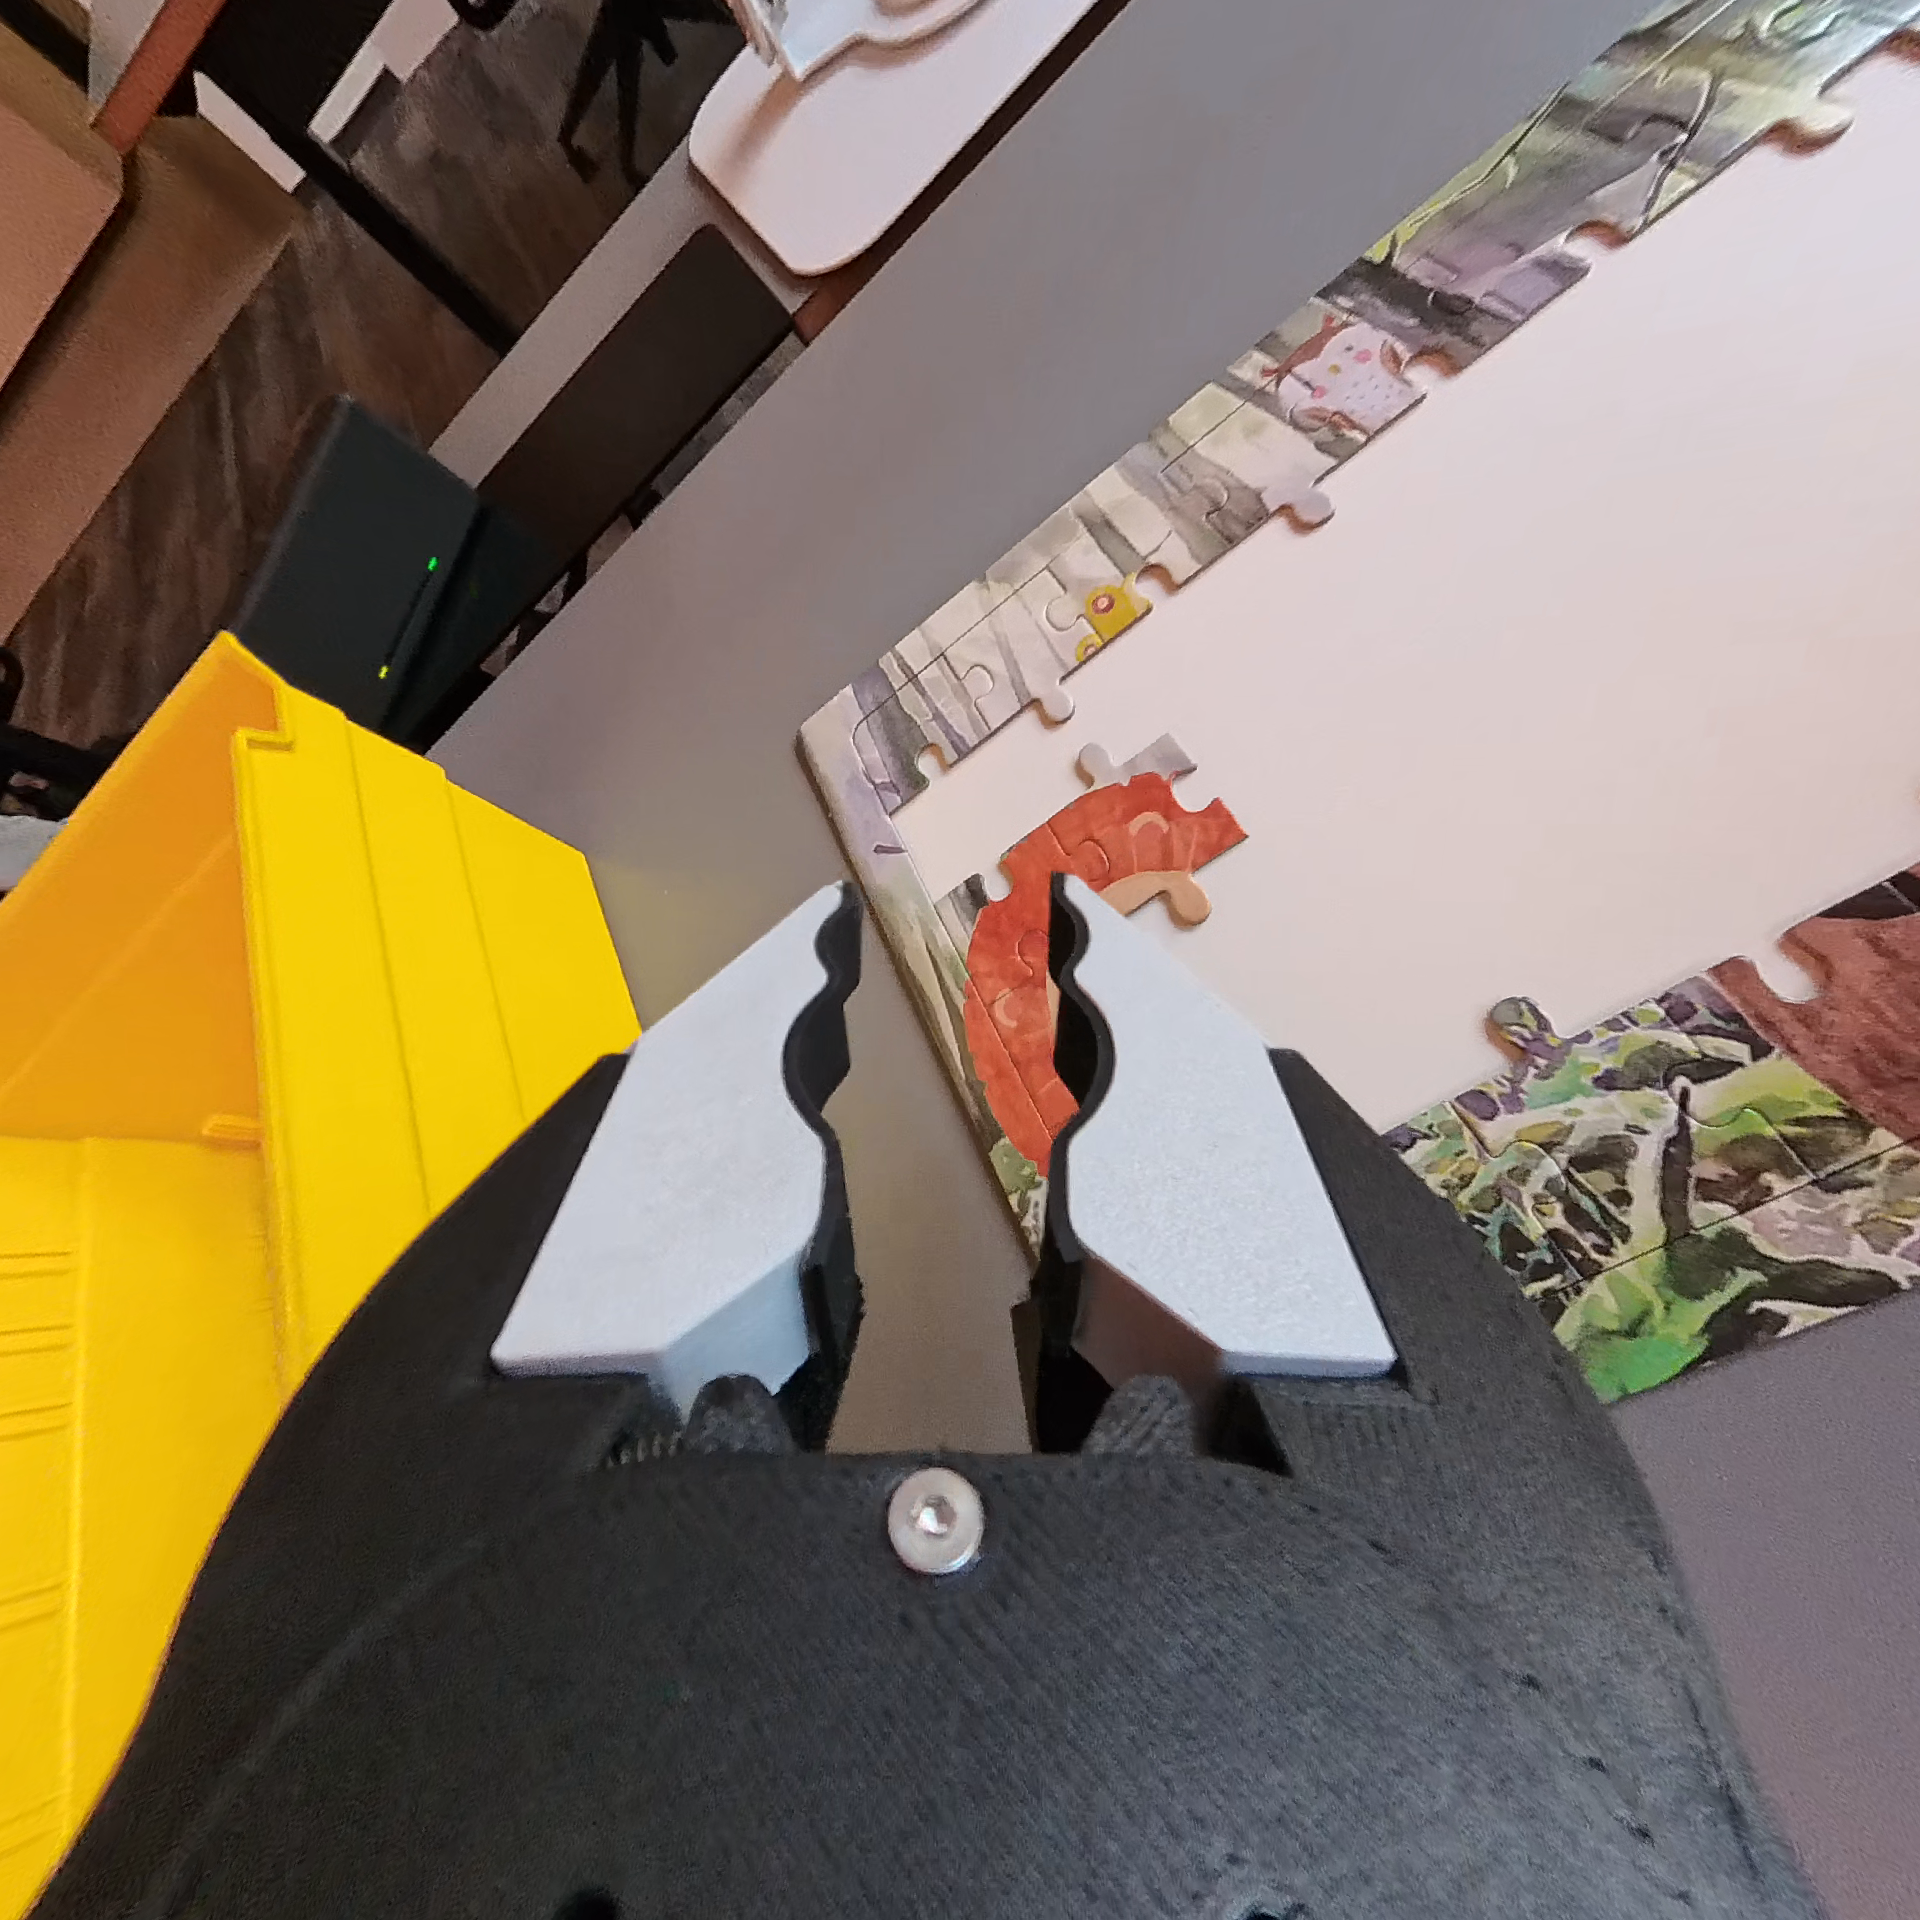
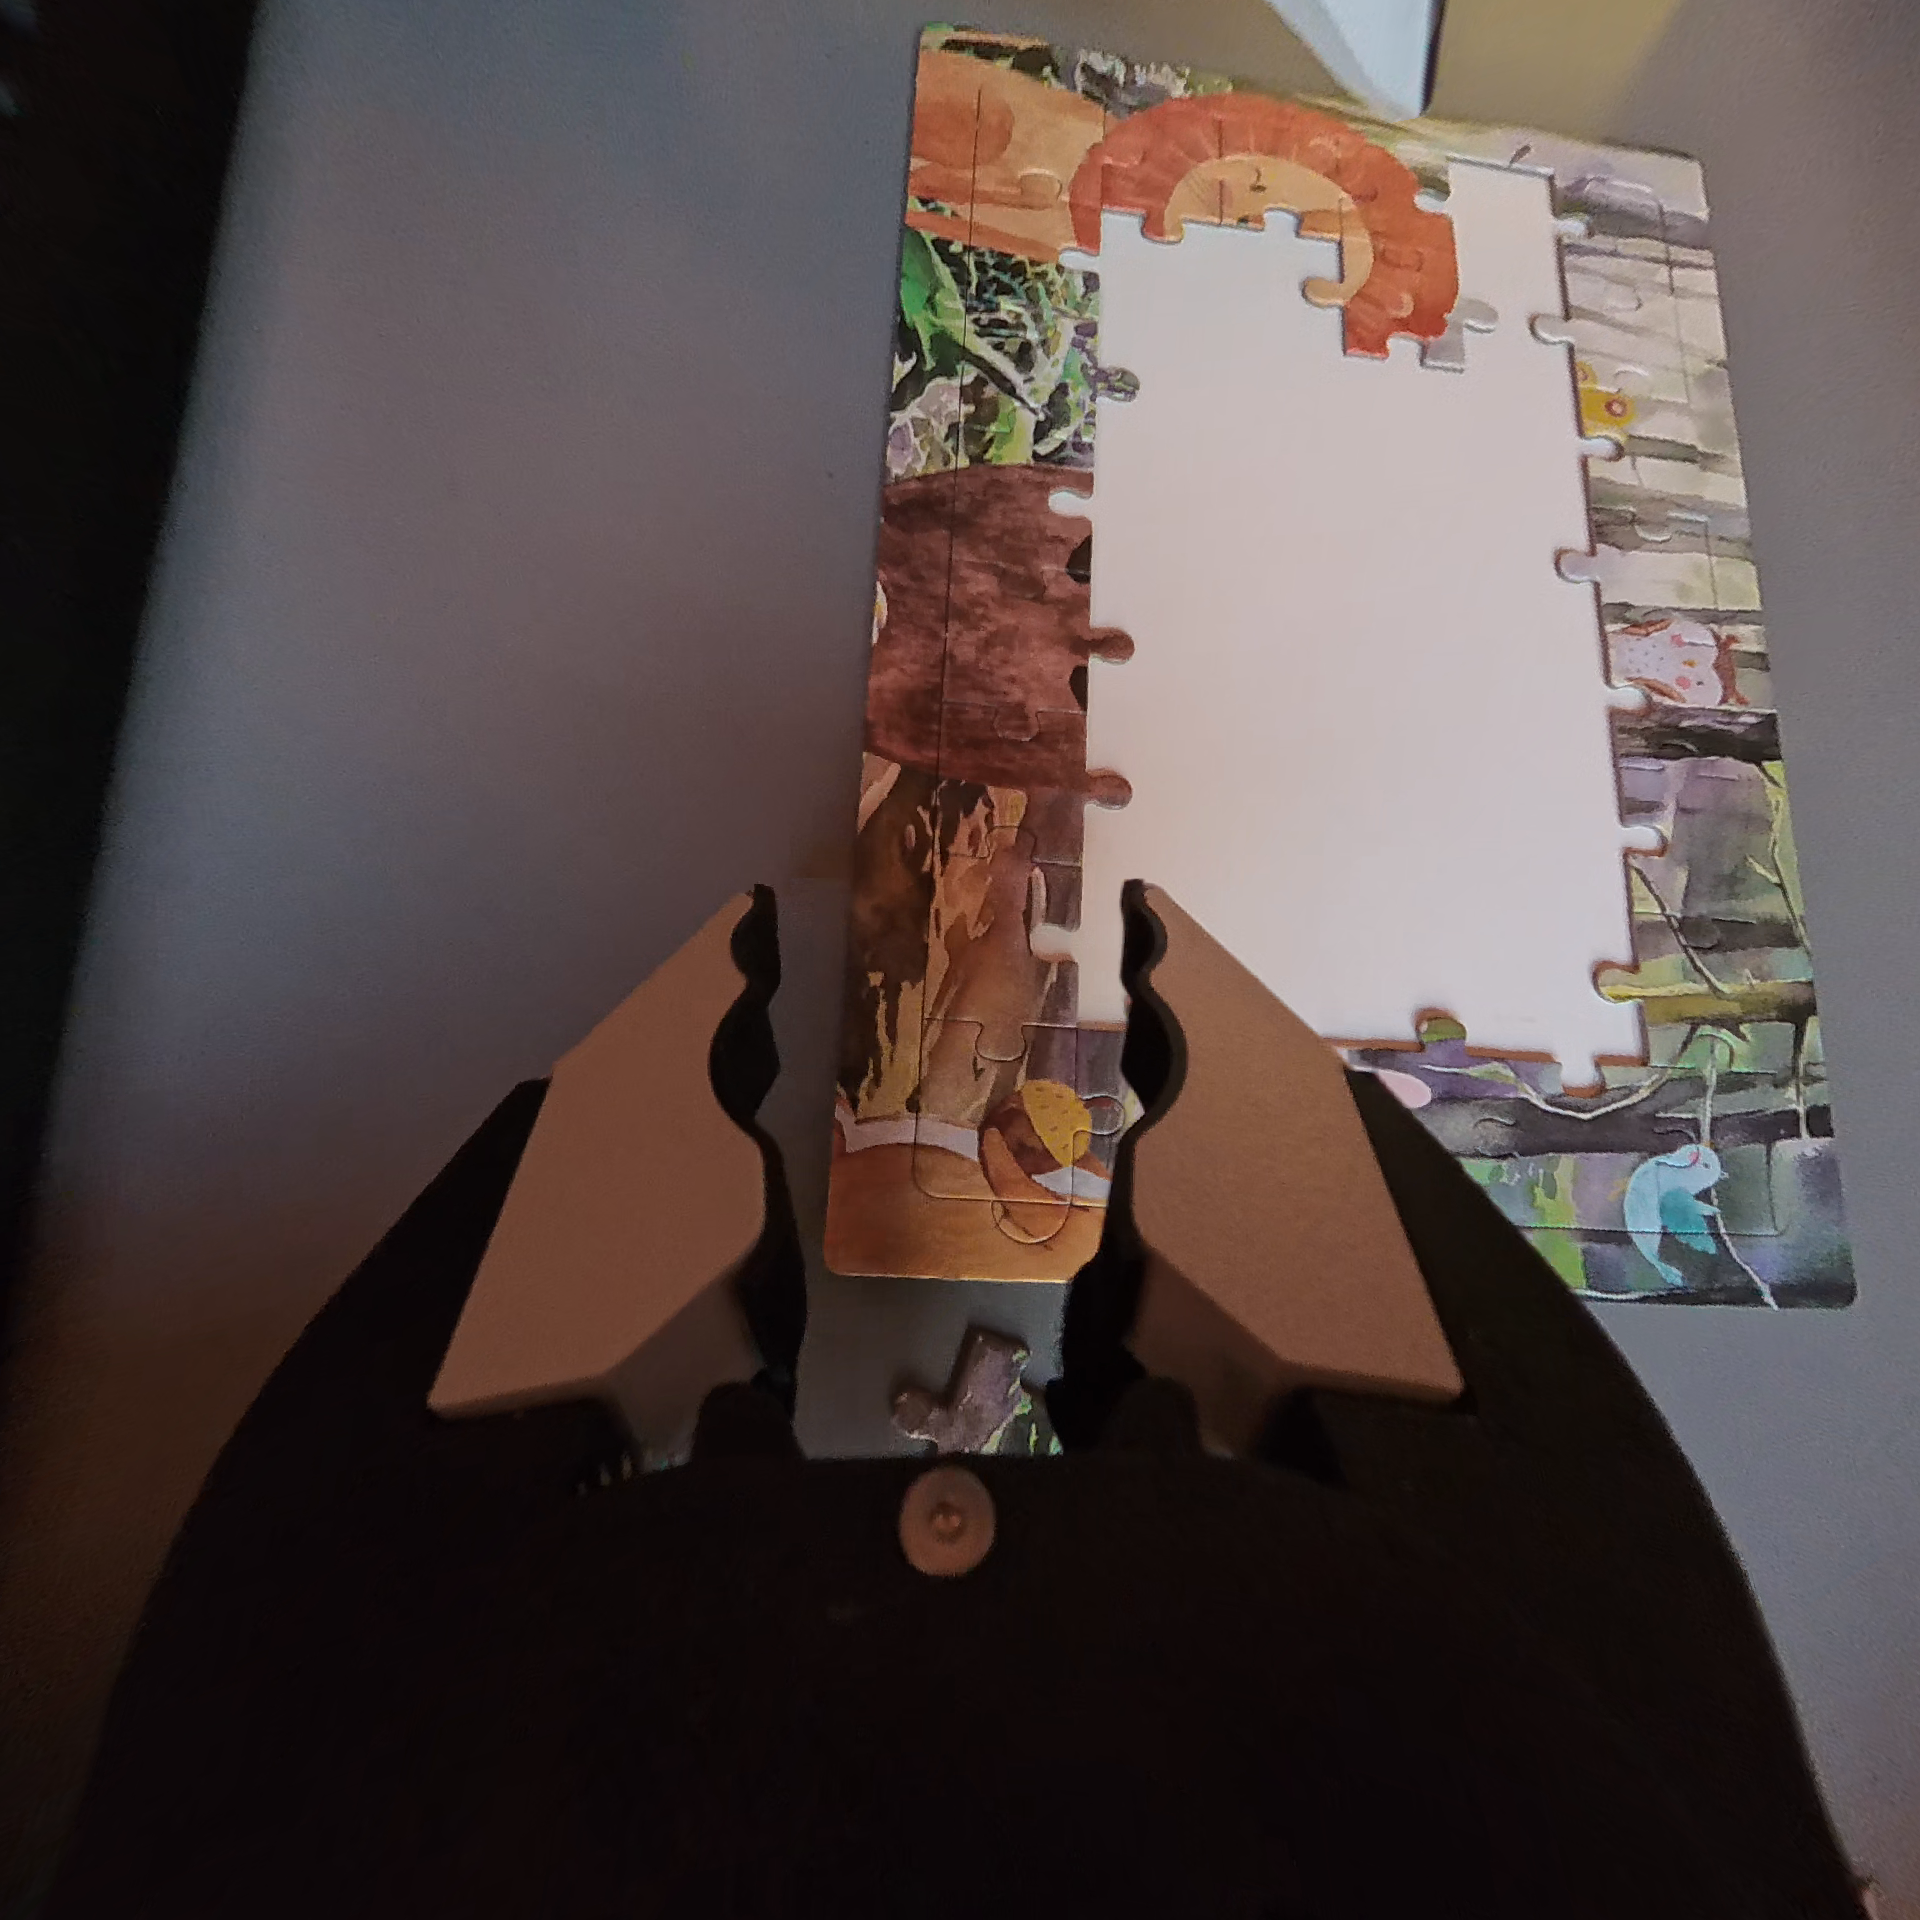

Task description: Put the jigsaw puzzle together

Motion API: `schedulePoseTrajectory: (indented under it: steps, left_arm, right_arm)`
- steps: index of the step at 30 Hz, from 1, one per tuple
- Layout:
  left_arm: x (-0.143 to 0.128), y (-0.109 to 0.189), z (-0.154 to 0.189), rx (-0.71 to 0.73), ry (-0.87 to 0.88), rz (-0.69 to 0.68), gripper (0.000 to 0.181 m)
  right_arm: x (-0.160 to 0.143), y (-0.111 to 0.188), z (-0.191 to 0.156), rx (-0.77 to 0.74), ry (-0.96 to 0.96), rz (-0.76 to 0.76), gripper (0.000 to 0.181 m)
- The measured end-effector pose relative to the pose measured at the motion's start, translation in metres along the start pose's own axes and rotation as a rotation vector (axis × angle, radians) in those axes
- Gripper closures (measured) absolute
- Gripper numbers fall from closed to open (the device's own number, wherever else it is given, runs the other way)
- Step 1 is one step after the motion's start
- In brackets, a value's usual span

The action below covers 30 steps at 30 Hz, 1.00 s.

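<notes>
Left black gripper [image 1: 956, 894] with pale grey fingers [image 1: 717, 1122]: spread a little apart, nothing between them, nothing touched. Held above the grey counter [image 1: 727, 582], tilted, pointing at the near corner of the flat, partly assembled jigsaw puzzle with forest pictures on a white backing board [image 1: 1507, 748]. Seen through the gap: bare counter and the puzzle's edge, with a joined orange-red curved group of pieces [image 1: 1132, 831] just beyond the fingertips.

Right black gripper [image 2: 951, 894], with fingers [image 2: 623, 1164] looking brownish in dim light: spread wider, likewise holding nothing. Poised over the counter [image 2: 468, 623] at the near end of the puzzle [image 2: 1351, 675], aimed along its long side; left fingertip over bare counter, right fingertip over the white board. Below, between the finger bases, a loose grey-purple puzzle piece with a green edge [image 2: 961, 1403] lying on the counter, just off the puzzle's near corner, partly hidden by the gripper body; contact with the fingers impossible to tell.

Puzzle frame filled round the border, white middle uncovered.

Beside the left gripper, a bright yellow plastic bin [image 1: 260, 1039] close on its left. Farther off past the counter edge, a black box with small green lights [image 1: 364, 582] and a white rounded board [image 1: 831, 156].
</notes>
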<state>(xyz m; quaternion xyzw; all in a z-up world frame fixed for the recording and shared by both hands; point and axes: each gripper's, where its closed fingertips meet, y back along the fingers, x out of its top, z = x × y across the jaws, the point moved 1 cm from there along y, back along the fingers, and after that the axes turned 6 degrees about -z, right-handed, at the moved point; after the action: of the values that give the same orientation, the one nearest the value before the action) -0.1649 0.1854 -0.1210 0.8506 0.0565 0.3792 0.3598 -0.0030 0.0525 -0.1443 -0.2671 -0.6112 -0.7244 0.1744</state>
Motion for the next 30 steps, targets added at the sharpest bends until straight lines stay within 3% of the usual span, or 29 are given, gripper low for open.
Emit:
schedulePoseTrajectory:
  steps: [4,8,12,16,23,30]
  left_arm:
    - [-0.001,0.000,-0.004,0.036,-0.009,-0.015,0.141]
    - [0.003,0.004,-0.006,0.046,-0.001,0.007,0.140]
    - [0.005,0.006,-0.007,0.052,0.003,0.019,0.140]
    - [0.005,0.005,-0.006,0.055,0.002,0.018,0.138]
    - [0.008,0.006,-0.004,0.062,-0.006,0.031,0.137]
    - [0.004,0.002,-0.002,0.060,-0.013,0.015,0.136]
  right_arm:
    - [0.013,0.008,0.005,-0.053,-0.003,0.056,0.112]
    - [0.030,0.025,0.032,-0.233,-0.059,0.145,0.111]
    - [0.021,0.084,0.103,-0.783,-0.345,0.181,0.106]
    - [-0.024,0.143,0.125,-1.249,-0.455,-0.029,0.102]
    - [-0.077,0.144,0.138,-1.285,-0.606,-0.175,0.096]
    - [-0.077,0.153,0.137,-1.306,-0.623,-0.150,0.096]
